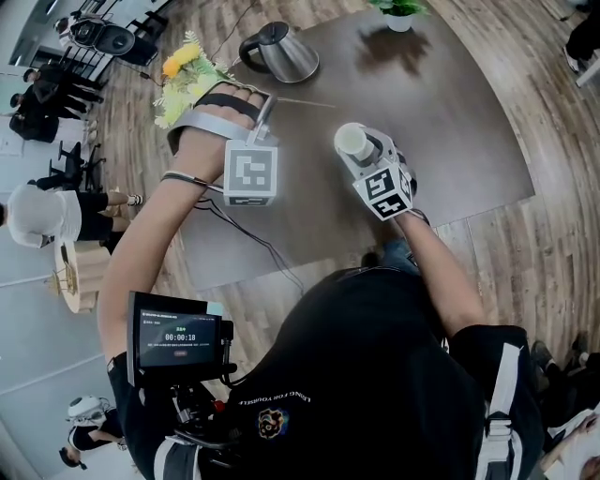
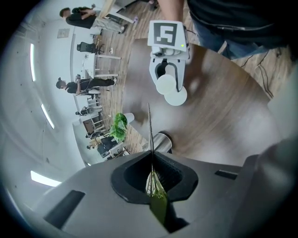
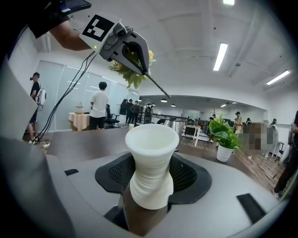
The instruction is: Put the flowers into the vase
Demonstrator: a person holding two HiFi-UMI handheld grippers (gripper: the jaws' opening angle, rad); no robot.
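Observation:
My left gripper (image 1: pixel 265 109) (image 2: pixel 152 175) is shut on the thin stem (image 2: pixel 150 132) of a yellow and white flower bunch (image 1: pixel 186 71) (image 3: pixel 133 69). The blooms sit behind the hand and the bare stem end points toward the vase. A green leaf (image 2: pixel 159 205) lies between the jaws. My right gripper (image 1: pixel 368 153) (image 3: pixel 151 188) is shut on the lower body of a white ribbed vase (image 1: pixel 353 141) (image 3: pixel 152 158) (image 2: pixel 170 90), held upright above the dark table (image 1: pixel 450 112). The stem tip hangs above and left of the vase mouth, apart from it.
A steel kettle (image 1: pixel 282 52) (image 2: pixel 161 140) stands at the table's far side. A small potted plant (image 1: pixel 400 11) (image 3: pixel 224 135) (image 2: pixel 119 125) is at the far edge. Several people stand in the room beyond the table.

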